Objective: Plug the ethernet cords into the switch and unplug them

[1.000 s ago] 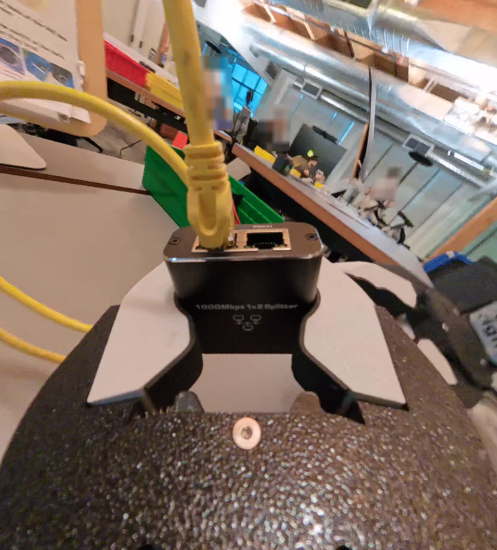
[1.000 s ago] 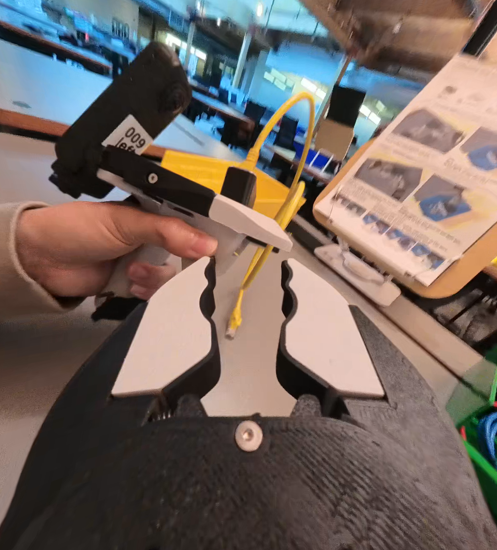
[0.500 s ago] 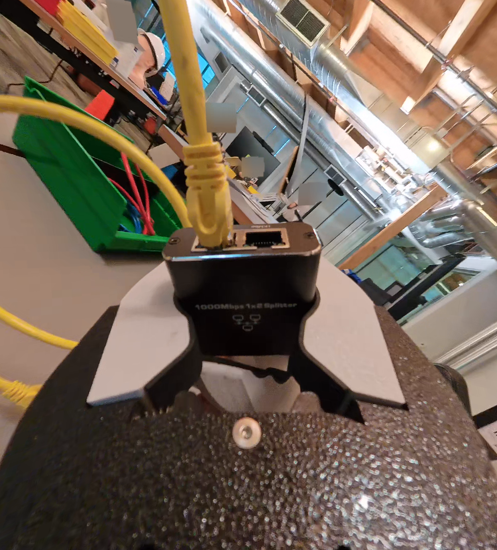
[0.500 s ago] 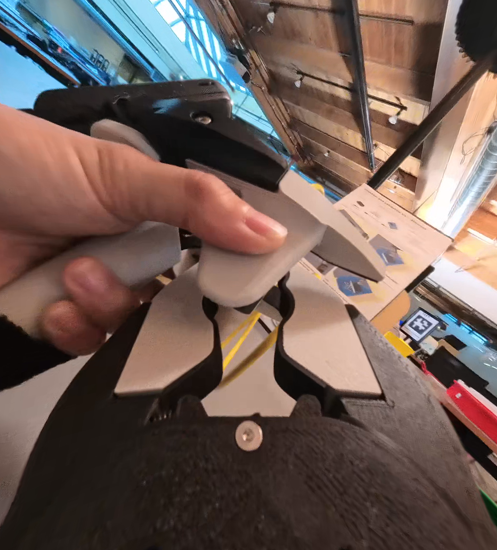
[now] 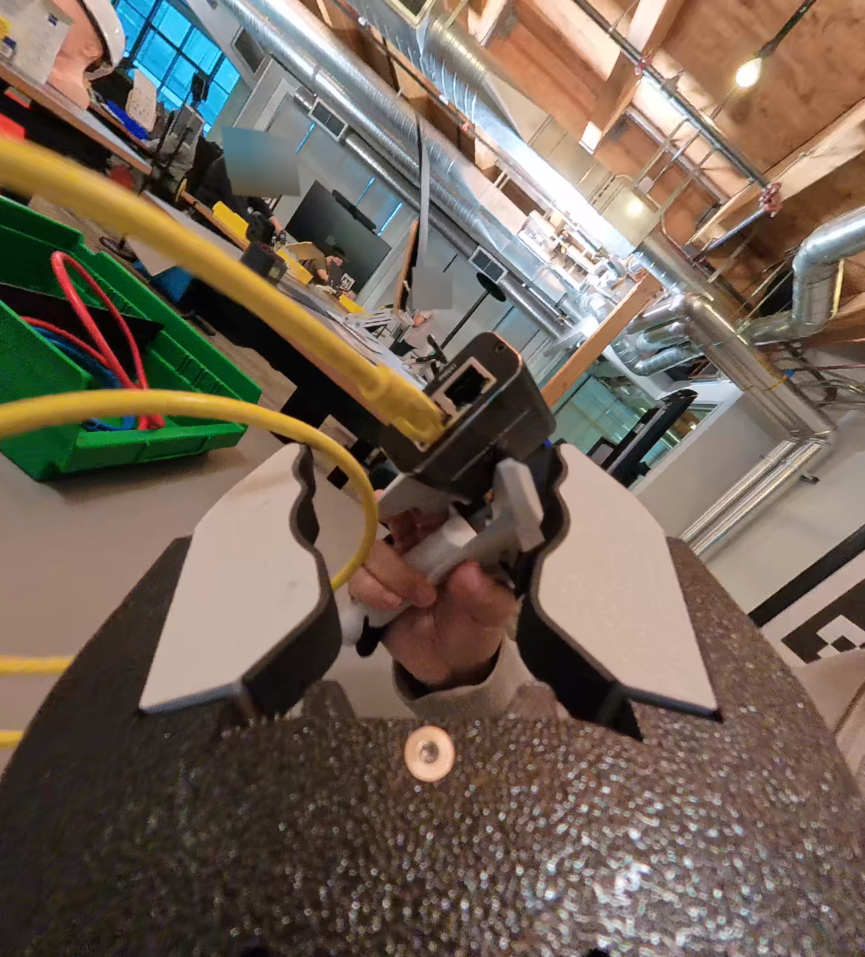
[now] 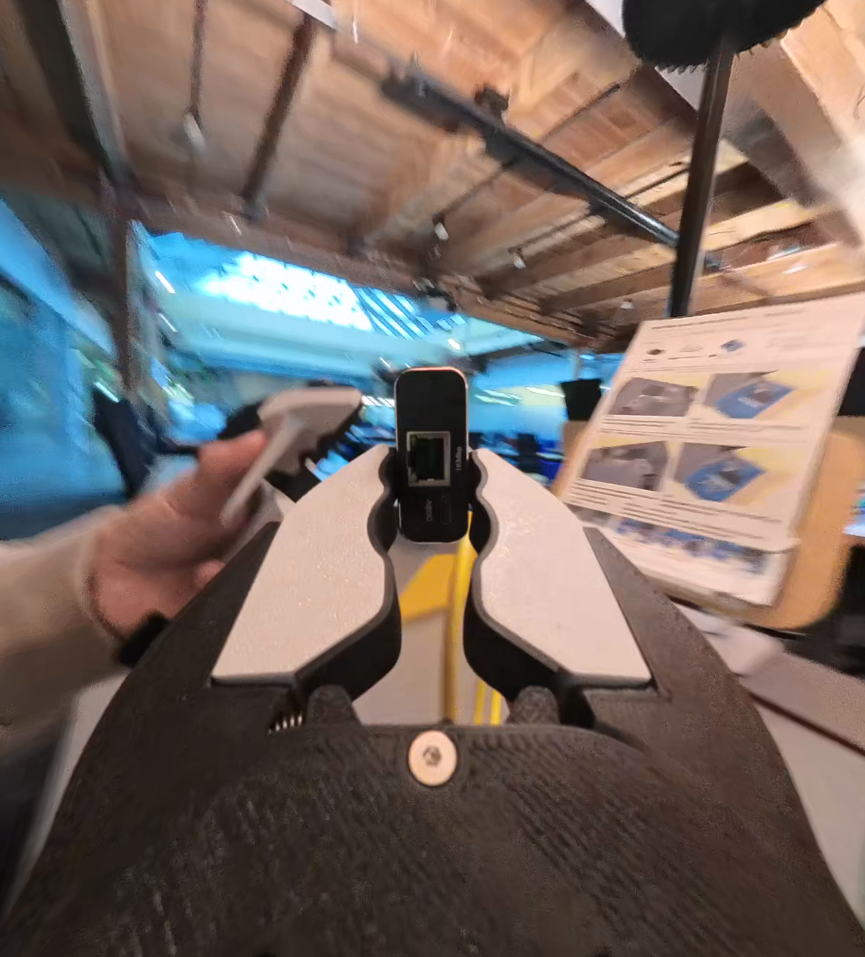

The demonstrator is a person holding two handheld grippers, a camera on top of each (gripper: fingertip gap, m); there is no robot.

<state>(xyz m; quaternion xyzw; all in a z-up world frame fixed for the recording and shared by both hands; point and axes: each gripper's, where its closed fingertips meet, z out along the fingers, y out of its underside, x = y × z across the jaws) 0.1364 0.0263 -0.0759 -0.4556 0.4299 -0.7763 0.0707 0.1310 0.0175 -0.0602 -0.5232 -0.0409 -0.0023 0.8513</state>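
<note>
- The switch, a small black box with white lettering on its case, sits clamped between the tips of the right gripper, raised clear of the bench.
- The right gripper's jaws are closed onto the switch's two sides.
- The left gripper stands with its jaws wide apart and nothing between them.
- Left wrist view only: a yellow ethernet cord is plugged into one port of the switch; the port beside it is vacant. A second loop of yellow cord curves below it.
- Right wrist view only: one vacant port on the opposite end face, and a hand holding the left gripper's grip, left of the switch.
- Pale grey bench; a green bin containing red and blue cables stands toward its far-left edge.
- A printed instruction sheet on a stand is at the right.
- Room: wood-beam ceiling, silver ducts, further benches.
</note>
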